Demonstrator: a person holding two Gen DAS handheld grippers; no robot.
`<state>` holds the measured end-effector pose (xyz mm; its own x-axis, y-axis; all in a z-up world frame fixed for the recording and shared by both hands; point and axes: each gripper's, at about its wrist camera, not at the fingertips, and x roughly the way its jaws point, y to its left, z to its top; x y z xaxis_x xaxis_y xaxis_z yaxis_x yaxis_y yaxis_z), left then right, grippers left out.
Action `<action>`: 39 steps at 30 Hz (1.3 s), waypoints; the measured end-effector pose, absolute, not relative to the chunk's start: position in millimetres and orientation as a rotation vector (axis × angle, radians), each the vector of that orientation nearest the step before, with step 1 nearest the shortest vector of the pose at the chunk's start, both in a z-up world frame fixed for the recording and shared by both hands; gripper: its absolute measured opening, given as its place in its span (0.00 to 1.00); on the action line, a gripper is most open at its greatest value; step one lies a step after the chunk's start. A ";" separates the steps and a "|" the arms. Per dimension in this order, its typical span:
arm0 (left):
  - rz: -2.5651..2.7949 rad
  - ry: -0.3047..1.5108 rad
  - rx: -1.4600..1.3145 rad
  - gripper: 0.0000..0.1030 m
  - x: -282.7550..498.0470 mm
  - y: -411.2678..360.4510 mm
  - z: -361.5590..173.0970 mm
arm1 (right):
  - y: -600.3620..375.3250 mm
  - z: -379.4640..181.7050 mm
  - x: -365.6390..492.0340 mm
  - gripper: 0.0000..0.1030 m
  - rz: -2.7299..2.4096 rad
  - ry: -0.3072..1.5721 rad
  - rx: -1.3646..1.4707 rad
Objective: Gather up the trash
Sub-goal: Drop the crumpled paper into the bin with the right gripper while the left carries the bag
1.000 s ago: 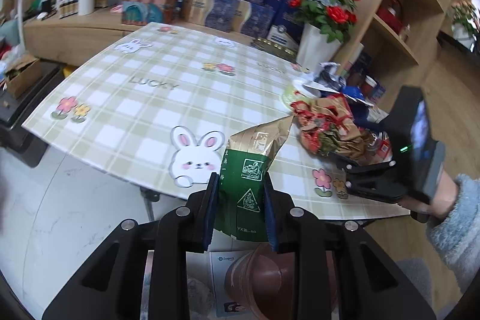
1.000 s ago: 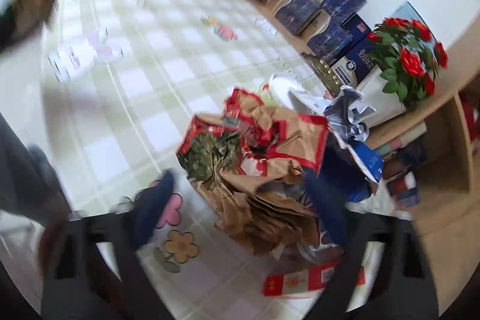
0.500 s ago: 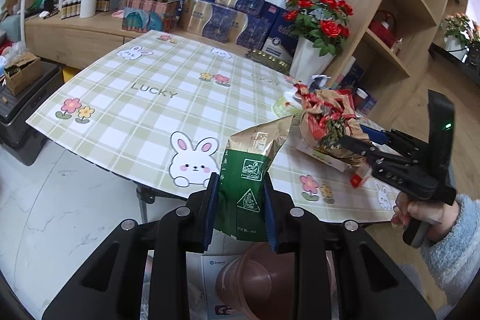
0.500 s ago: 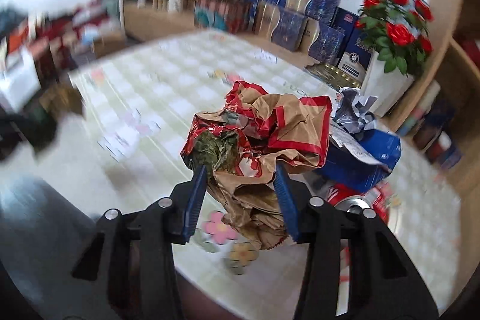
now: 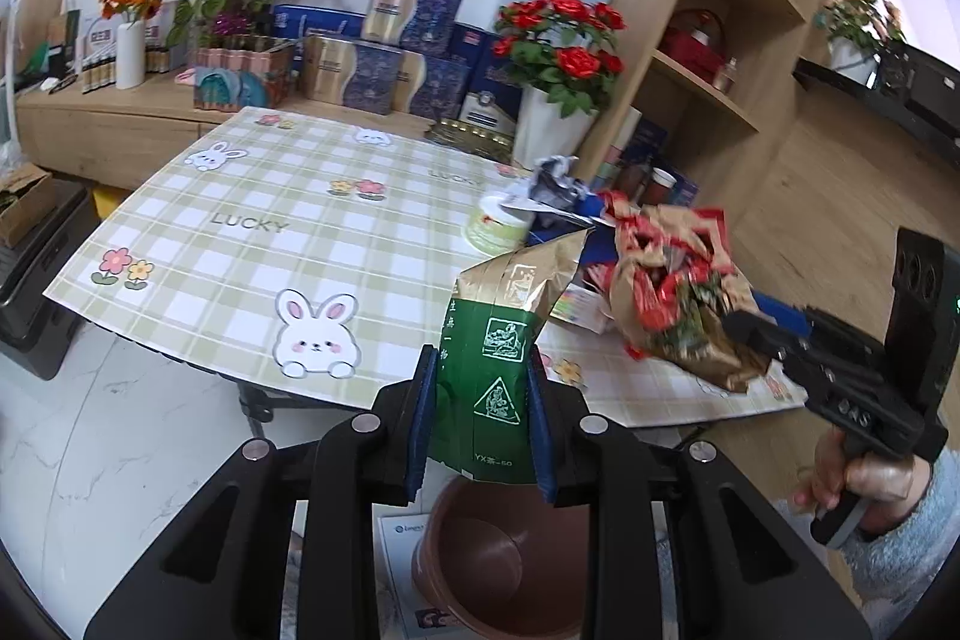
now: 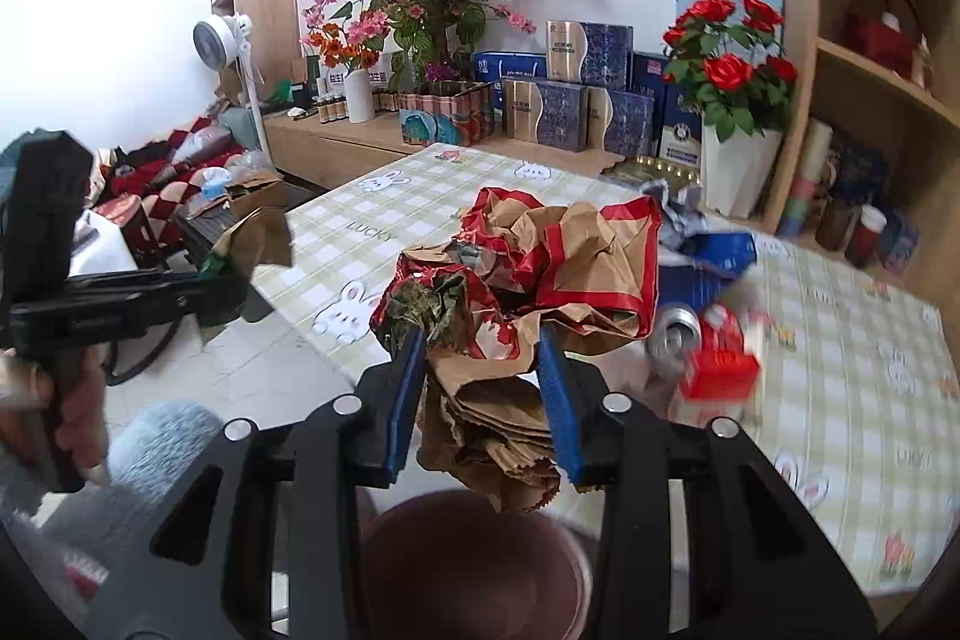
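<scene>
Both grippers, left gripper clamping green pouch, right gripper just closed on crumpled paper, hang past the table edge above the bin.

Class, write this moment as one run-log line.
left tool: shut on green pouch | right tool: just closed on crumpled paper | bin: below both | can: on table

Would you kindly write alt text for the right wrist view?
The right gripper holds a crumpled brown-and-red paper bag above a brown bin. Behind lie a checked table with a can, and the left gripper holding a green pouch.
</scene>
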<state>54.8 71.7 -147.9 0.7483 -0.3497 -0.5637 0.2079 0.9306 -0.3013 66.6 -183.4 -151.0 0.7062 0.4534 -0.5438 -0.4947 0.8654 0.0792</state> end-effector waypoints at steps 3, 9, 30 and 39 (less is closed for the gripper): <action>-0.332 0.665 -0.212 0.26 46.2 61.1 -149.5 | -194.2 -164.4 45.9 0.38 0.547 0.621 -0.051; -0.378 0.688 -0.173 0.26 31.1 38.5 -156.8 | -199.0 -220.1 11.4 0.38 0.605 0.772 -0.049; -0.344 0.776 -0.180 0.26 29.2 30.6 -184.5 | -216.9 -419.2 71.2 0.39 0.328 1.199 0.248; -0.350 0.809 -0.159 0.26 37.3 19.8 -192.9 | -236.6 -417.1 77.0 0.53 0.278 1.187 0.304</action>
<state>37.3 19.8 -192.9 0.6370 -0.3650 -0.6790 0.2446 0.9310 -0.2710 77.0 -236.6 -417.1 0.3495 0.3683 -0.8615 -0.0525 0.9257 0.3745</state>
